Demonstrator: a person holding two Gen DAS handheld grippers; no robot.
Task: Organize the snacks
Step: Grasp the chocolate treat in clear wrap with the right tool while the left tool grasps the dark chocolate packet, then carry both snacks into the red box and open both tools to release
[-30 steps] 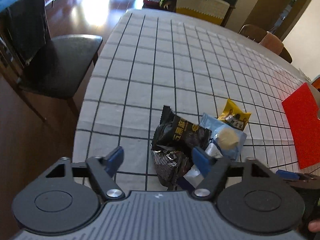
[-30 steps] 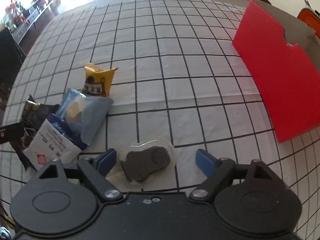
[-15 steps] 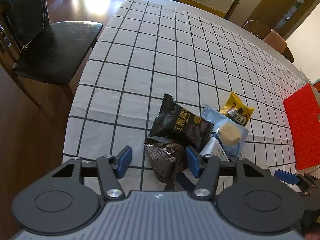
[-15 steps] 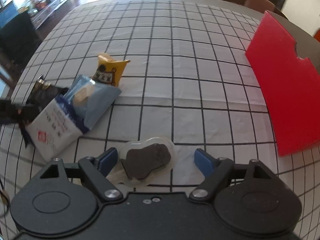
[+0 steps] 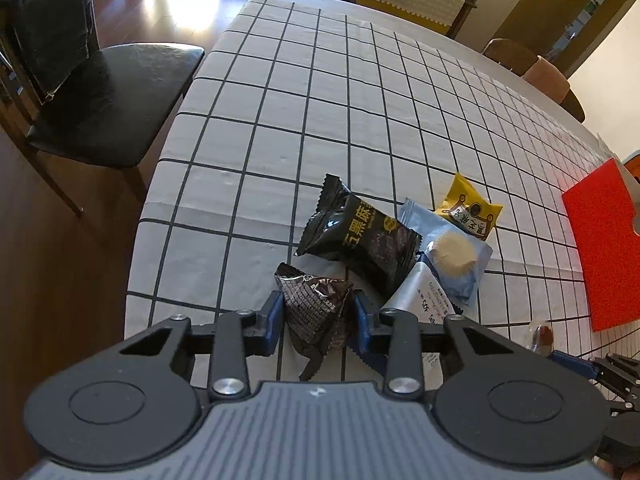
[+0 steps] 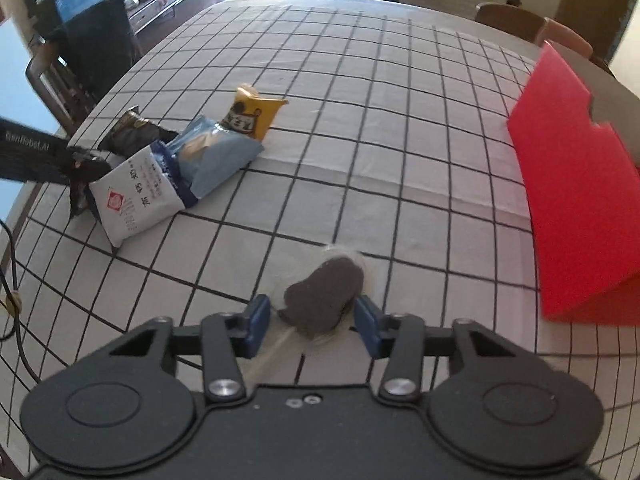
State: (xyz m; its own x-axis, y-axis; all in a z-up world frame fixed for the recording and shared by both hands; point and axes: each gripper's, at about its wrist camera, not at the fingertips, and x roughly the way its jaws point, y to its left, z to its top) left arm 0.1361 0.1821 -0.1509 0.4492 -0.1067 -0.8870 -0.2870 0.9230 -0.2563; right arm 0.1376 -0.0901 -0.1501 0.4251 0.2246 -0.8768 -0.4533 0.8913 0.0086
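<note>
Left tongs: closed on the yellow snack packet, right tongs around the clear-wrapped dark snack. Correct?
Not quite. The left tongs are closed on the dark brown crinkled packet, as the left wrist view shows; the yellow snack packet lies farther off on the tablecloth. The right tongs do sit around the clear-wrapped dark snack.

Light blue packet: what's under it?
The light blue packet lies across the white packet, covering its far end. The yellow packet sits just behind it. Anything further beneath is hidden.
</note>
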